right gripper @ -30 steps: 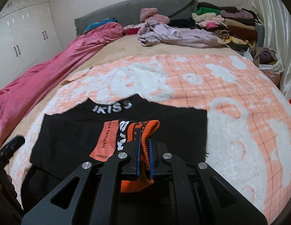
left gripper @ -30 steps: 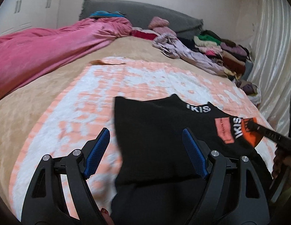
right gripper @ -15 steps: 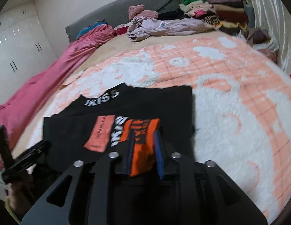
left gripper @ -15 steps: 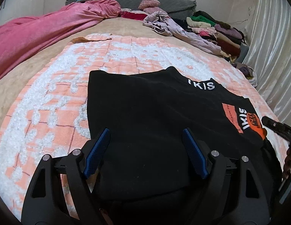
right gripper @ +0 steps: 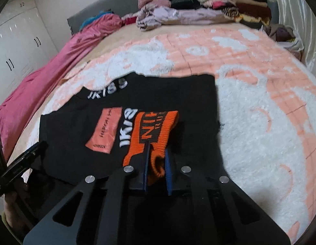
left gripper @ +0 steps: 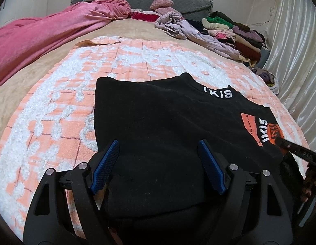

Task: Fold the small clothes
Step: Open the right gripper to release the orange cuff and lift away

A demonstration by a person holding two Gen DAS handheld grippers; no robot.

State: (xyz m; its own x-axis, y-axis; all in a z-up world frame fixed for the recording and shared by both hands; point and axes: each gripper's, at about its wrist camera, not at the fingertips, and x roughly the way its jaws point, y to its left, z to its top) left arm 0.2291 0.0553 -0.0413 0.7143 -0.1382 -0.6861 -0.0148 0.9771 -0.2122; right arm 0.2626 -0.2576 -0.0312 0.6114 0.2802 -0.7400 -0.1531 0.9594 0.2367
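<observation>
A black sweater (left gripper: 162, 122) with white "IKISS" lettering lies partly folded on the orange-and-white blanket (left gripper: 56, 110). My left gripper (left gripper: 158, 157) is open and empty, its blue pads just above the sweater's near left part. In the right wrist view the sweater (right gripper: 76, 130) shows a sleeve folded across the front, ending in an orange ribbed cuff (right gripper: 156, 128). My right gripper (right gripper: 157, 153) is narrowly parted around the cuff's near end; the cuff sits between the blue pads. The right gripper's tip also shows in the left wrist view (left gripper: 294, 149).
A pink duvet (left gripper: 45, 34) lies along the bed's left. A lilac garment (left gripper: 188, 28) and stacks of folded clothes (left gripper: 235, 32) sit at the head and far right. A curtain (left gripper: 296, 51) hangs on the right. White wardrobes (right gripper: 17, 47) stand left.
My right gripper's pads have parted slightly around the orange cuff, which now lies lower across the sweater front. My left gripper has drifted over the sweater and stayed open.
</observation>
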